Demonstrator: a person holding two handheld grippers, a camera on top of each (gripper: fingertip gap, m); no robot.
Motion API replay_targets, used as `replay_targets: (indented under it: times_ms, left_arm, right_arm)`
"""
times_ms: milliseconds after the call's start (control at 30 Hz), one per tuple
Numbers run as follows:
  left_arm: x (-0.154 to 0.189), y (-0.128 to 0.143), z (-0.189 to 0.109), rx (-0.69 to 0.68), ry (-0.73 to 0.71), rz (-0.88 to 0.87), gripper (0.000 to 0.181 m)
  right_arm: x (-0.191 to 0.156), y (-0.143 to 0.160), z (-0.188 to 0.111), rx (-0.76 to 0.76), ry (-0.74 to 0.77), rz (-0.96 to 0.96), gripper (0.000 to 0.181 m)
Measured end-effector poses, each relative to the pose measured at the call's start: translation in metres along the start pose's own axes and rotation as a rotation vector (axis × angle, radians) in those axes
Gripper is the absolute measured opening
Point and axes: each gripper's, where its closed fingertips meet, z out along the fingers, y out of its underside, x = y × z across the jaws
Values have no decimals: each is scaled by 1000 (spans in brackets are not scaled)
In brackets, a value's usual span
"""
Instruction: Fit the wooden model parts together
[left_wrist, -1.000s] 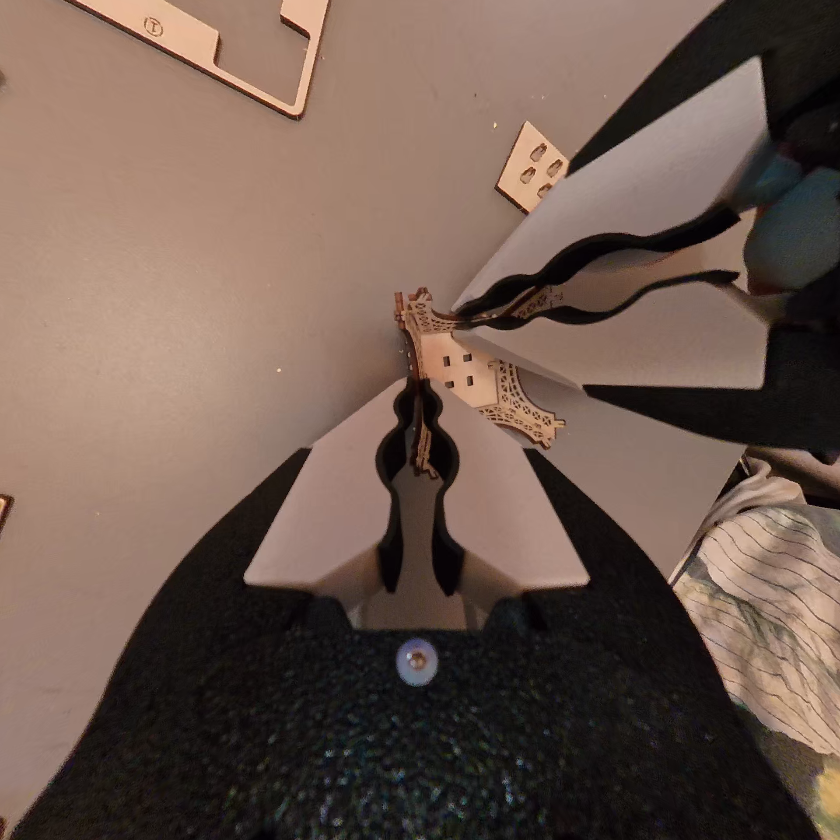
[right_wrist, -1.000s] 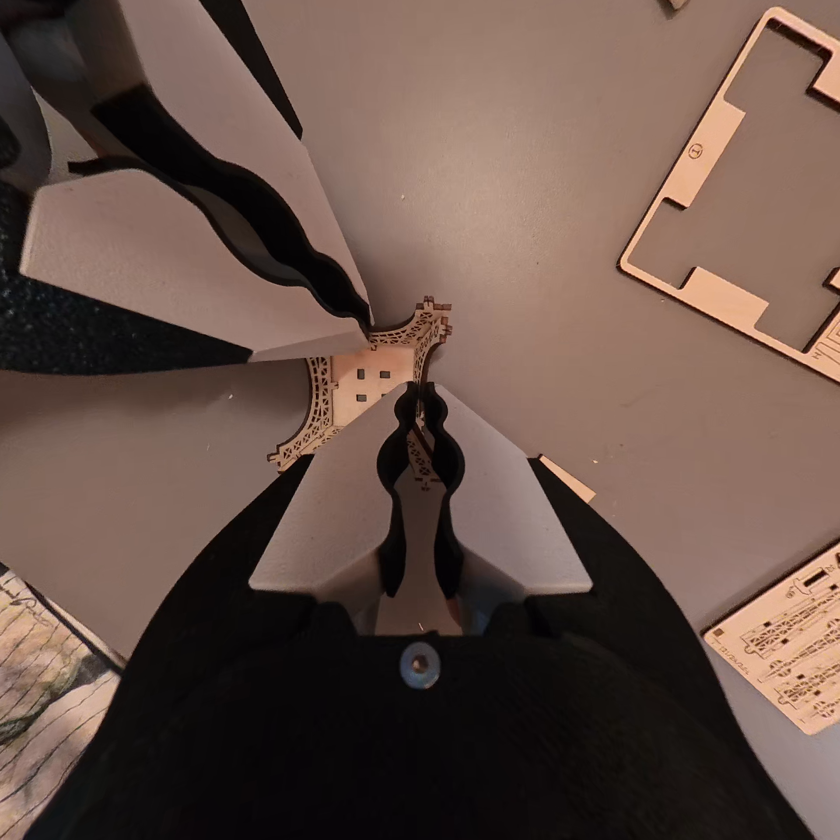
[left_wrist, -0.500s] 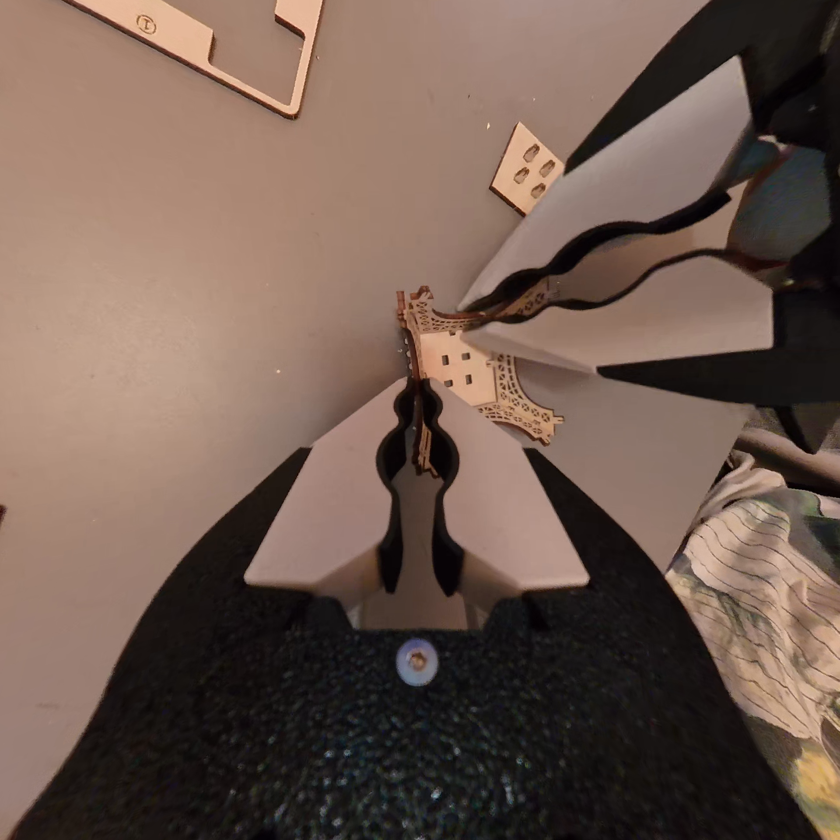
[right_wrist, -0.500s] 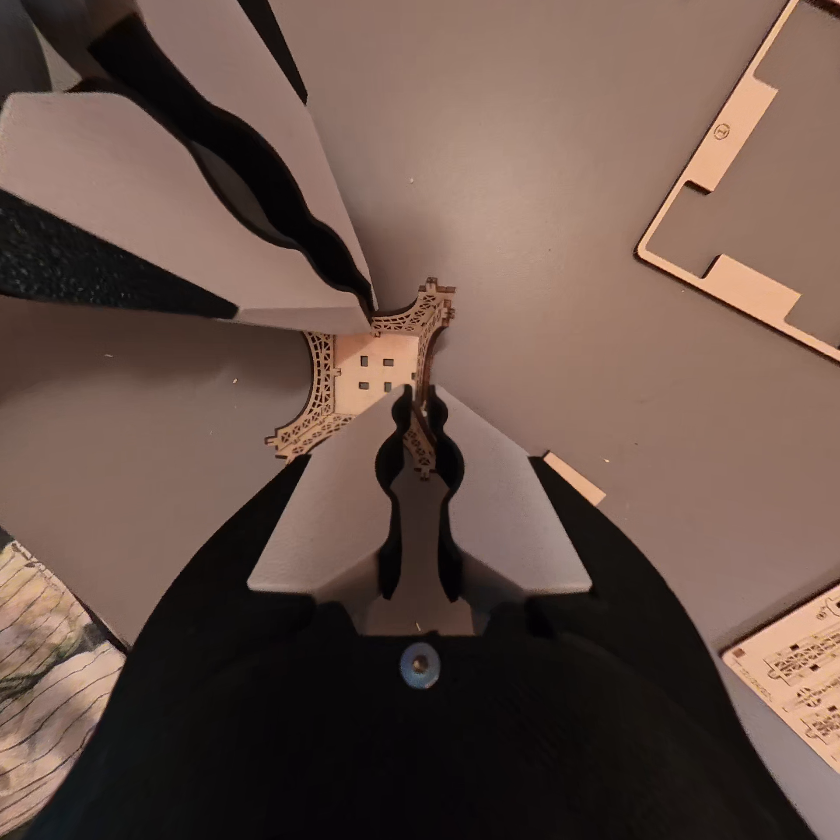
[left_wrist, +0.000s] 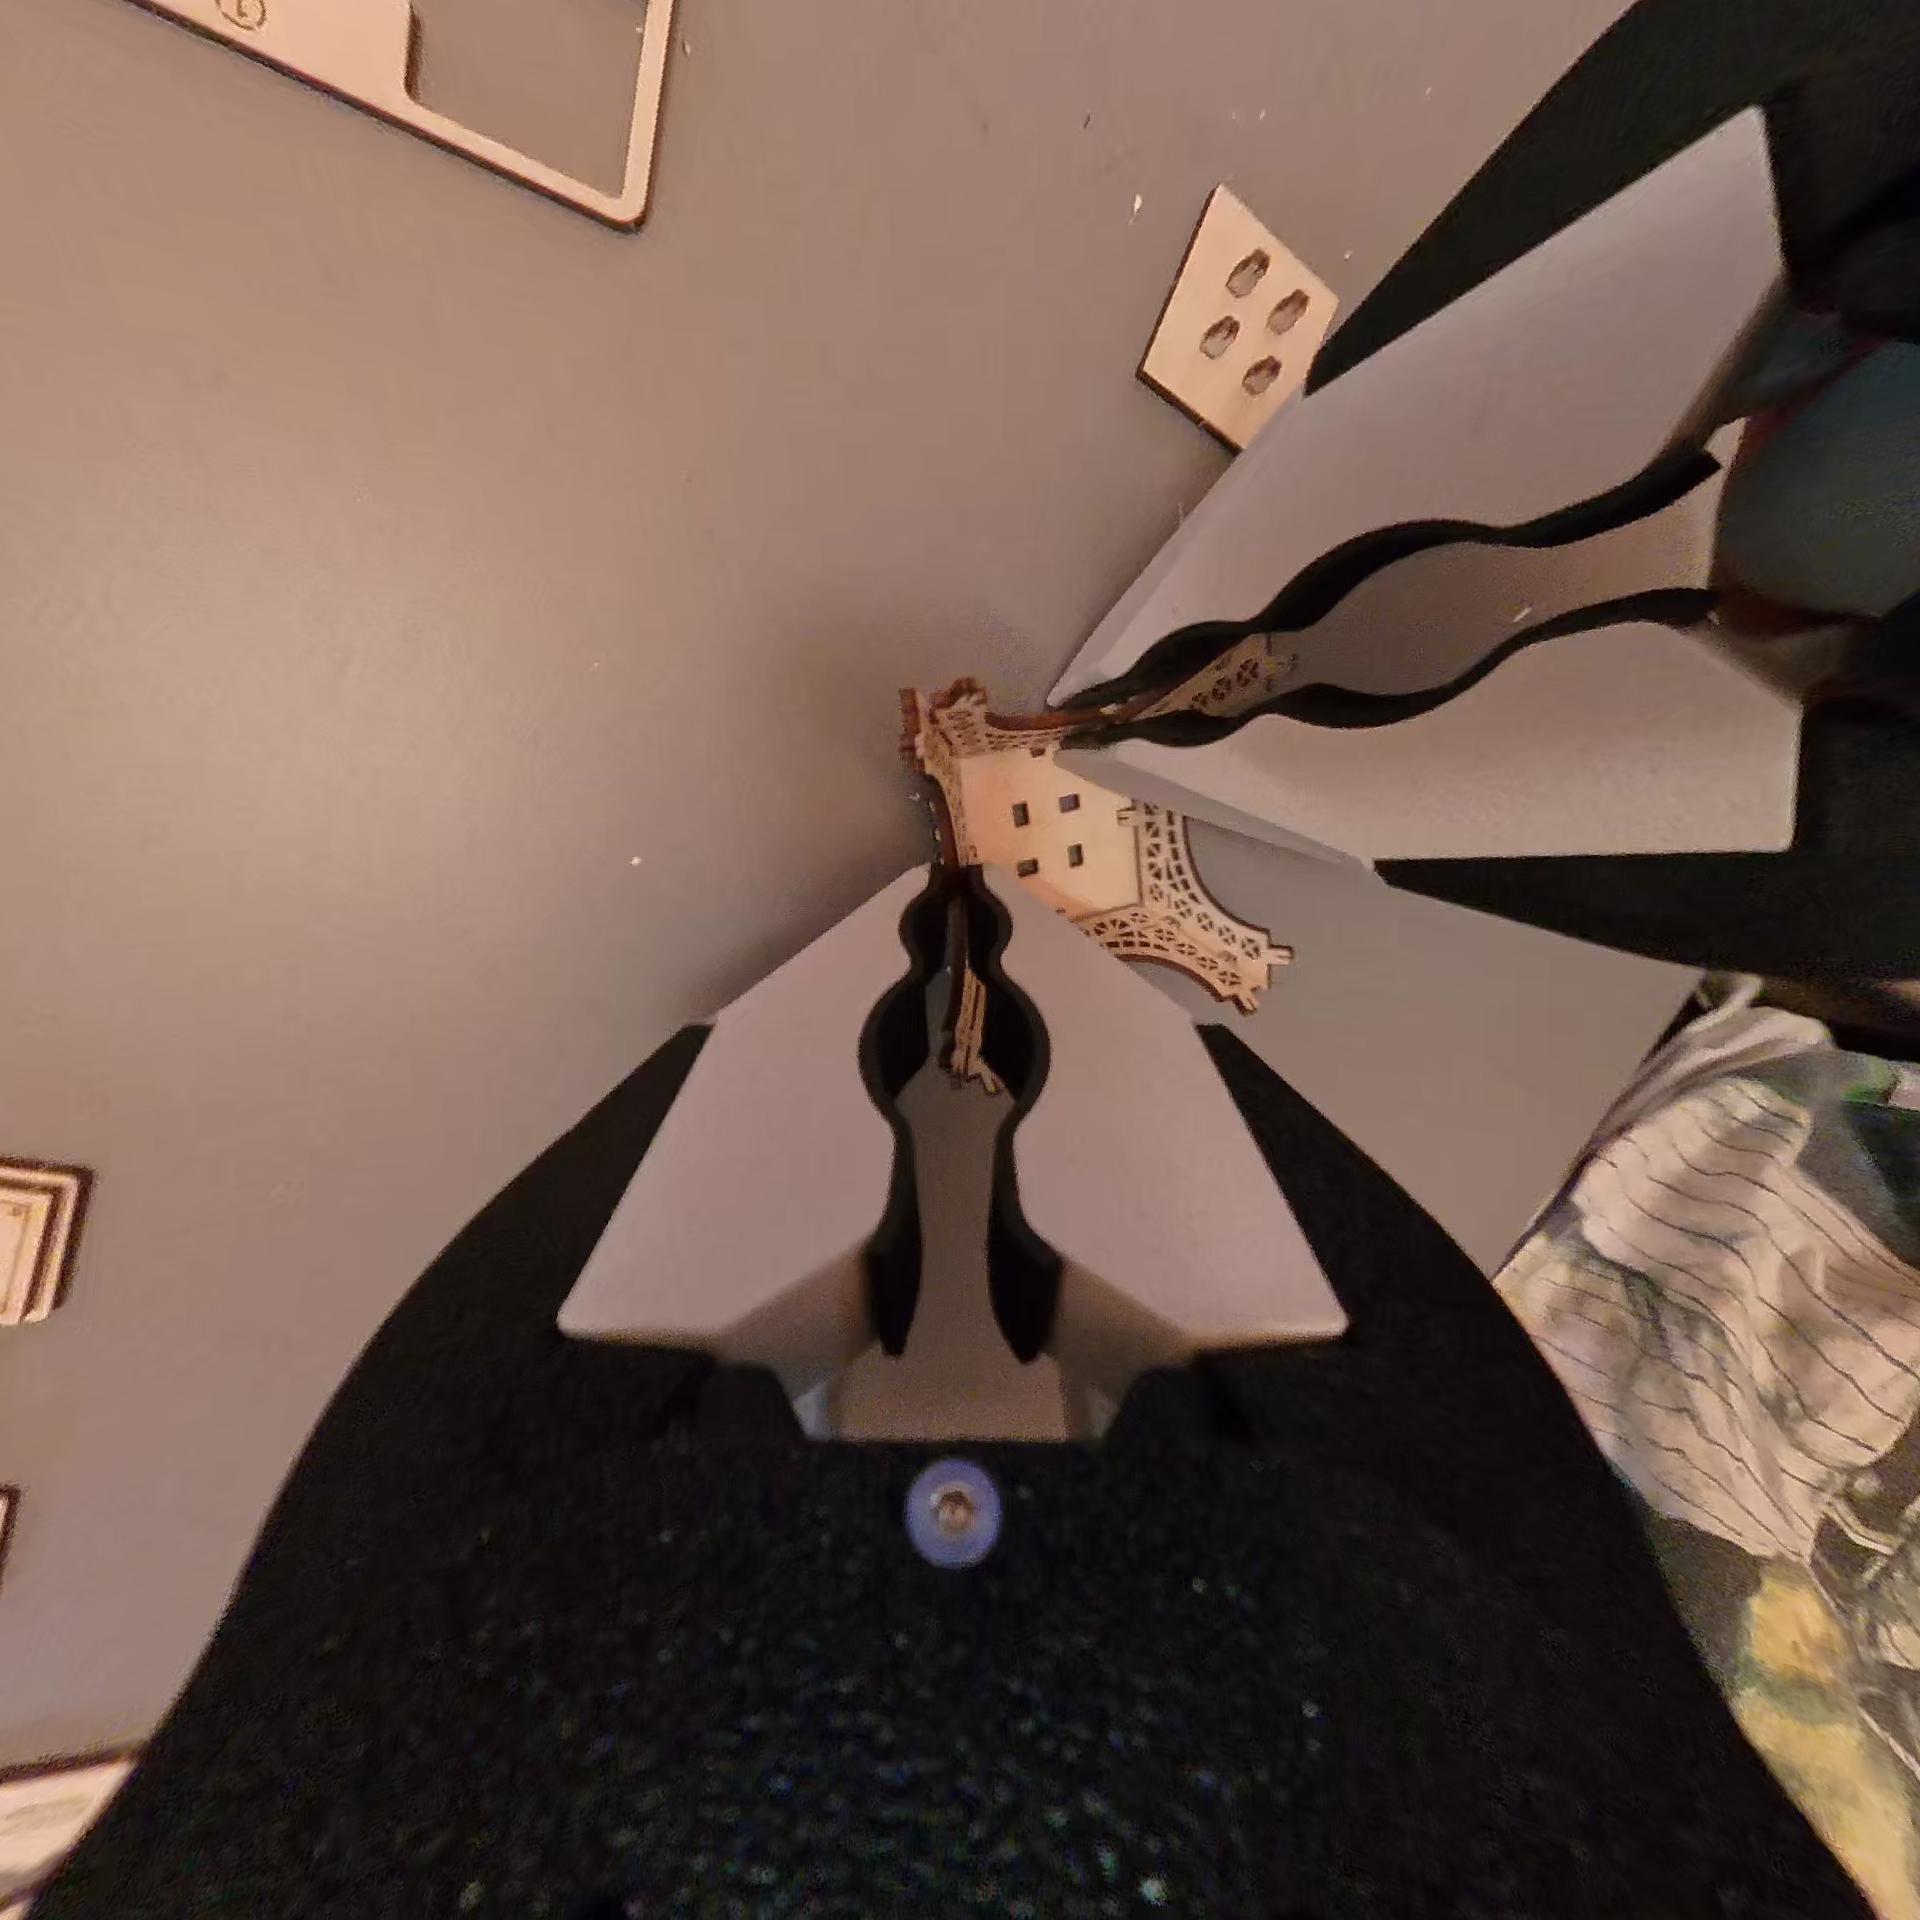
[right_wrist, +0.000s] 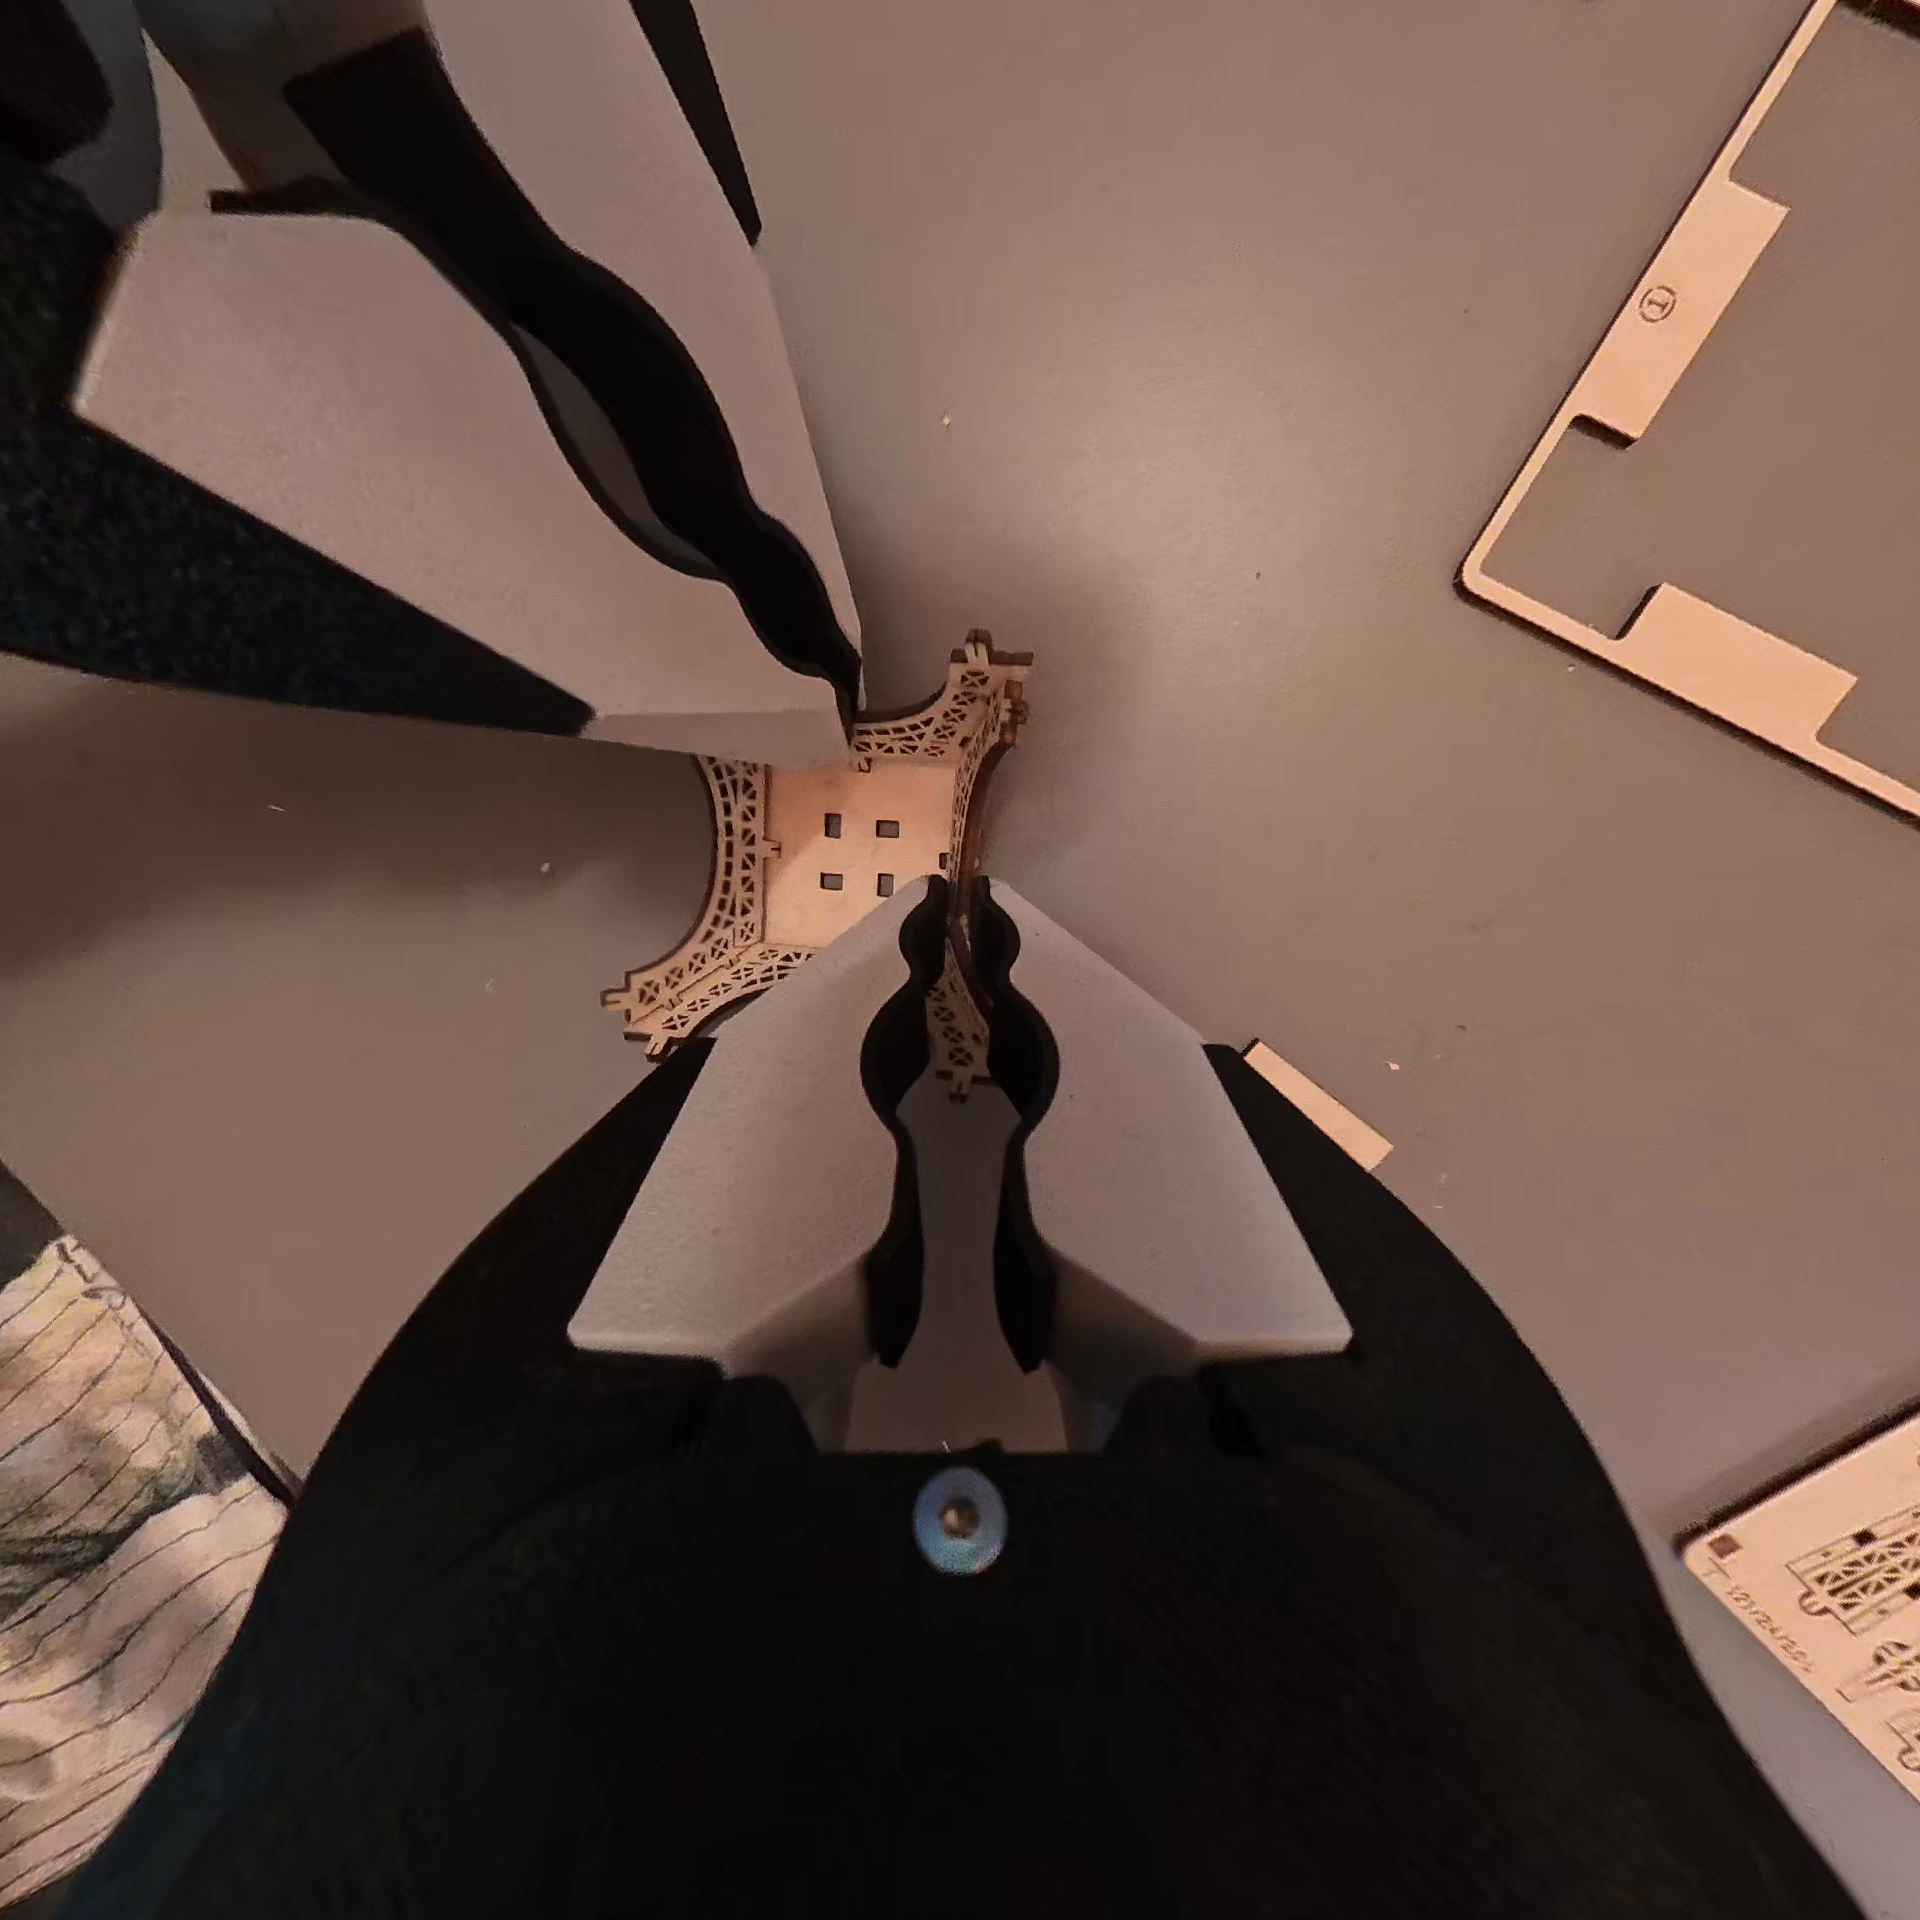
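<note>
Wooden lattice pieces are already joined around a small square plate, and you hold this little tower base in the air above the grey counter, between the two claws. Your left claw is clenched on a thin lattice leg, which stands edge-on between its black pads. Your right claw grips another leg of the same assembly in the same way. In the left wrist view the right claw enters from 2 o'clock; in the right wrist view the left claw enters from 10 o'clock. The square plate with four small holes sits between them, and lattice arches run along its sides.

I judge that the step in hand is the seating of the side pieces into the plate: both claws pinch neighbouring sides and press them toward their shared corner. I cannot tell whether the tabs are fully in their slots, because the joint is partly hidden by the pads.

For the next move, you should press gently and straight along the slot. The lattice looks thin and could probably snap if you twist it. Keep one claw firm as the anchor while the other pushes.

Other things lie well apart on the counter: a small square piece with four holes at 1 o'clock in the left view, and an emptied wooden frame sheet at 2 o'clock in the right view.
</note>
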Motion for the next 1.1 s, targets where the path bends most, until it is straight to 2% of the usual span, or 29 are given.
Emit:
replay_targets:
  times_ms: [167, 433, 767, 1100]
  left_arm:
    - [-1, 1, 0, -72, -123, 35, 1]
    - [-2, 1, 1, -106, -124, 4, 0]
    - [-2, 0, 2, -72, -120, -23, 0]
    - [-2, 0, 2, -56, -156, -22, 1]
  right_arm:
    - [0, -1, 0, 42, -10, 16, 2]
    - [0, -1, 0, 80, -26, 28, 2]
    - [1, -2, 0, 66, 14, 13, 2]
    - [1, -3, 0, 128, -45, 57, 2]
